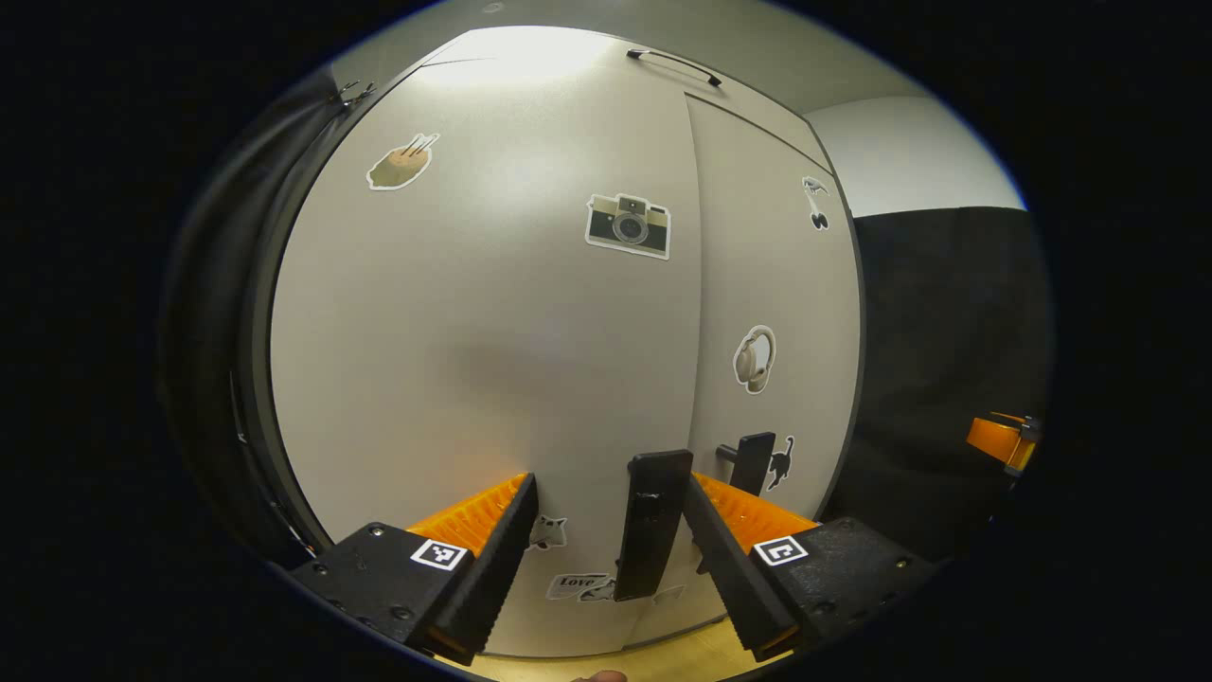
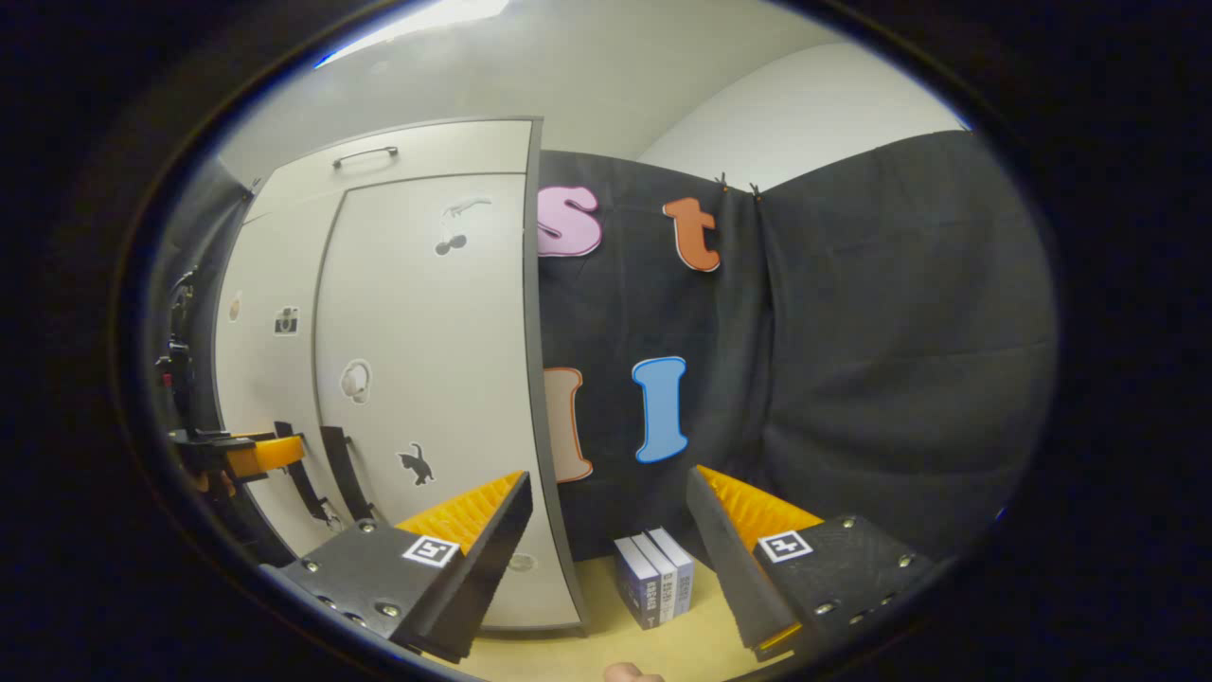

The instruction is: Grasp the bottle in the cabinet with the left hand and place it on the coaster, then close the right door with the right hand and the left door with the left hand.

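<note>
i see the cabinet (image 1: 492, 360) right ahead of my left gripper (image 1: 606, 530), a tall box with smooth matte pale-grey fronts. its left door (image 1: 473, 379) spreads wide across the left gripper view and the right door (image 1: 772, 284) sits just to the right of it, both lying flush with a thin seam between them. flat paper stickers dot the doors: a camera sticker (image 1: 629, 225) above my fingers and a headphone sticker (image 1: 755, 359) up and to the right. the left door's handle (image 1: 651, 526), a long dark rectangular bar, stands upright between my left fingers, closer to the right one; whether they touch it i cannot tell. the jaws stand wide, ridged pads facing in.

my right gripper (image 2: 611, 549) is also spread wide and holds nothing. the cabinet's right edge lies ahead and left of it. a small stack of books (image 2: 653, 578), glossy blue-and-white blocks, stands upright on the pale wooden table (image 2: 682, 644) just ahead between its fingers. the bottle is not somewhere i can place.
</note>
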Demonstrator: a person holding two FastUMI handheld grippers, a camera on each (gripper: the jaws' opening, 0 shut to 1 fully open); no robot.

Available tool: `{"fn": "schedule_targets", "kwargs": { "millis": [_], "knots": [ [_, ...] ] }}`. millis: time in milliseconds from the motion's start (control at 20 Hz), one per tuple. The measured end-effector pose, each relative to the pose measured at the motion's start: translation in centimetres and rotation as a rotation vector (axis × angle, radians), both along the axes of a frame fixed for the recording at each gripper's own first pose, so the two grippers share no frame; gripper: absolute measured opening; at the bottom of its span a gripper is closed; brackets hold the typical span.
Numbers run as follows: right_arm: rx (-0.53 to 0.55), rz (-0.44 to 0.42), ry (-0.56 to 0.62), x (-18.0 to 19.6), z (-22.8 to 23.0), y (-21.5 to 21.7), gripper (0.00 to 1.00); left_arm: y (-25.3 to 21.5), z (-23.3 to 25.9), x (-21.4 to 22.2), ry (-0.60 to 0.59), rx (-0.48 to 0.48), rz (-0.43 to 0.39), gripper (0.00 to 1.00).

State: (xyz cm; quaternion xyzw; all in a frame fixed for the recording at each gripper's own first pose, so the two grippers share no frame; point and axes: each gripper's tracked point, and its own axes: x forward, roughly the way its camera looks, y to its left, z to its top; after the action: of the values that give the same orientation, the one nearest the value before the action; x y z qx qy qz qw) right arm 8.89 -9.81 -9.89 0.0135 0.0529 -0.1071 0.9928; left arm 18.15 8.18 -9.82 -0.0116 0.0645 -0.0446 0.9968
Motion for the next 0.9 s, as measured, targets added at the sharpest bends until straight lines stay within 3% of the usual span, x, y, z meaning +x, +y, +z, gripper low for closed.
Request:
{"fn": "schedule_targets", "kwargs": {
  "millis": [400, 700, 900],
  "knots": [
    [0.044, 0.085, -0.036, -0.6, 2.1, 4.3, 0.99, -0.1, 0.6, -2.2, 0.037, -0.022, 0.024, 0.94],
    [0.041, 0.155, -0.052, -2.5, 2.9, 6.7, 0.99, -2.2, 6.6, -6.3, -0.059, -0.004, 0.039, 0.90],
    [0.011, 0.160, -0.039, -3.6, 2.7, 6.3, 0.97, -4.8, 10.0, -8.2, -0.130, -0.015, 0.003, 0.88]
  ]
}}
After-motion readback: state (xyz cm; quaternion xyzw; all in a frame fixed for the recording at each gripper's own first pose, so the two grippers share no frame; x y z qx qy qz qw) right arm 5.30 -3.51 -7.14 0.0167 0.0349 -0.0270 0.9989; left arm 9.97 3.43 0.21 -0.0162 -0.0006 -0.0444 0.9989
